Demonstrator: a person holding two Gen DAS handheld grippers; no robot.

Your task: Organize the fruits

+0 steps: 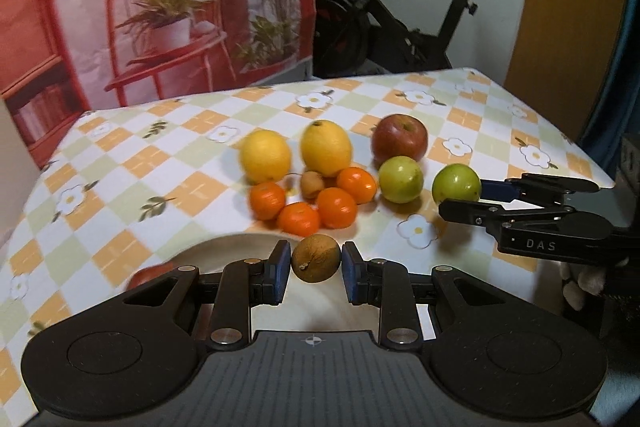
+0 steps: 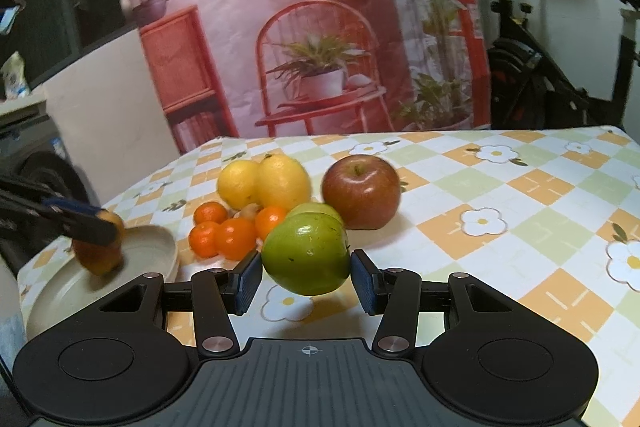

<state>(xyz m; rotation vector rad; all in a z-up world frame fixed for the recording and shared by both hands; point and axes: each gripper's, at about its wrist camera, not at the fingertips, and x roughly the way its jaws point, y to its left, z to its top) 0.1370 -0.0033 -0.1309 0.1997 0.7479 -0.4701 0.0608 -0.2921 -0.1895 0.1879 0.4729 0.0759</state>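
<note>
Now the left gripper (image 1: pixel 316 264) clamps a brown fruit (image 1: pixel 316 258) above the plate (image 1: pixel 224 247), so lowering and releasing comes next. Meanwhile the right gripper (image 2: pixel 306 265) holds a green apple (image 2: pixel 307 254), lifted clear of the pile ahead

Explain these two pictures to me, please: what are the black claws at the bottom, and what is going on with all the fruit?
There is no robot; a person holds a two-finger gripper in each hand, each carrying a camera that looks along its fingers. The left gripper holds a small brown fruit over a pale plate. The right gripper holds a green apple. On the checked tablecloth lie two lemons, a red apple, another green apple and four tangerines.
</note>
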